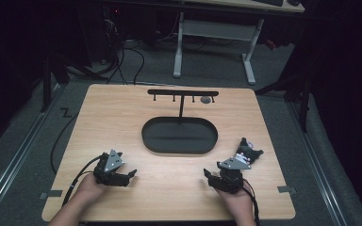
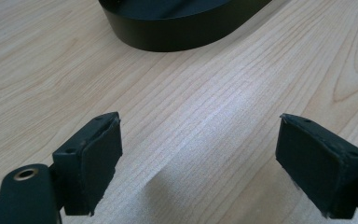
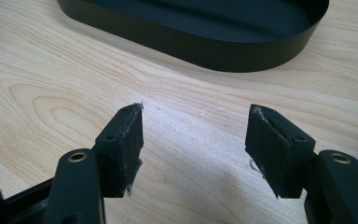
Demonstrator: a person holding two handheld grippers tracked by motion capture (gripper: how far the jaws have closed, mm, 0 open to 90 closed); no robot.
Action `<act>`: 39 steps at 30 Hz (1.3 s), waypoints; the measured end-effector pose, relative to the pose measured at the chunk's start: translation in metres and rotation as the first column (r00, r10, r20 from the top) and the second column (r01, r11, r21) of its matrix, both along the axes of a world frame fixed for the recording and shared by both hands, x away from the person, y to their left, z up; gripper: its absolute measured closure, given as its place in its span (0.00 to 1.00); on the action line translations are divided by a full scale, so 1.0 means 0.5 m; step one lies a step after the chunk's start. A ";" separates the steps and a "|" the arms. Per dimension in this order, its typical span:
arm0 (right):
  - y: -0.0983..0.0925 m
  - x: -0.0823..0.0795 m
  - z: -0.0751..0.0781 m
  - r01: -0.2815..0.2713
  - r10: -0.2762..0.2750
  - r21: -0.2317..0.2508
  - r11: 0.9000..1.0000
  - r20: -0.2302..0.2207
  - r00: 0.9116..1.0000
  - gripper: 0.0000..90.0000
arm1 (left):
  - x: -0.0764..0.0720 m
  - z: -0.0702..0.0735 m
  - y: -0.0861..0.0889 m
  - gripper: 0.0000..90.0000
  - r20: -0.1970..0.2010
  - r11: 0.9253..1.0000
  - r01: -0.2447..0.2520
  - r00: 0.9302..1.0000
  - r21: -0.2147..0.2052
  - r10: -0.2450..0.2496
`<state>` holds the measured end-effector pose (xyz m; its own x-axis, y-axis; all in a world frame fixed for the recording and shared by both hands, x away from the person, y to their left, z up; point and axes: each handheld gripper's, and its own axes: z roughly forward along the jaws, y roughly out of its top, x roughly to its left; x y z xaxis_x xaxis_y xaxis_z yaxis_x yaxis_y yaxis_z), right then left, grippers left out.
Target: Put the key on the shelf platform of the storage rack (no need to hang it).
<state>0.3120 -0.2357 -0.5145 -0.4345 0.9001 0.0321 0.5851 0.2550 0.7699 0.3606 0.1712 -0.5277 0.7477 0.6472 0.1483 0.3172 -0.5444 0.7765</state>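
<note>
Just both grippers, left gripper and right gripper, agape, empty, near black tray.

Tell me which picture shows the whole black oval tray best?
The high view: the black oval tray appears complete, in the middle of the wooden table, with a T-shaped stand rising at its far side. The left gripper view catches just a near curved wall; the right gripper view shows wall and some floor.

Probably a lab: dark curtains (cables trailing).
</note>
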 end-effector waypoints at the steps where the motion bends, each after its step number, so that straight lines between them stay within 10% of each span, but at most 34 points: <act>1: 0.000 0.001 0.000 0.001 -0.001 0.000 1.000 -0.003 1.000 0.41 | 0.000 0.000 0.000 0.17 0.000 1.000 0.001 1.000 0.000 -0.001; 32: 0.003 0.006 -0.004 0.022 -0.022 0.003 1.000 -0.007 1.000 0.37 | -0.003 0.000 0.002 0.17 0.010 1.000 0.005 1.000 -0.003 -0.005; 39: -0.011 0.006 -0.003 0.060 -0.060 0.009 0.998 0.010 0.998 0.51 | -0.003 0.000 0.001 0.17 0.010 1.000 0.005 1.000 -0.003 -0.004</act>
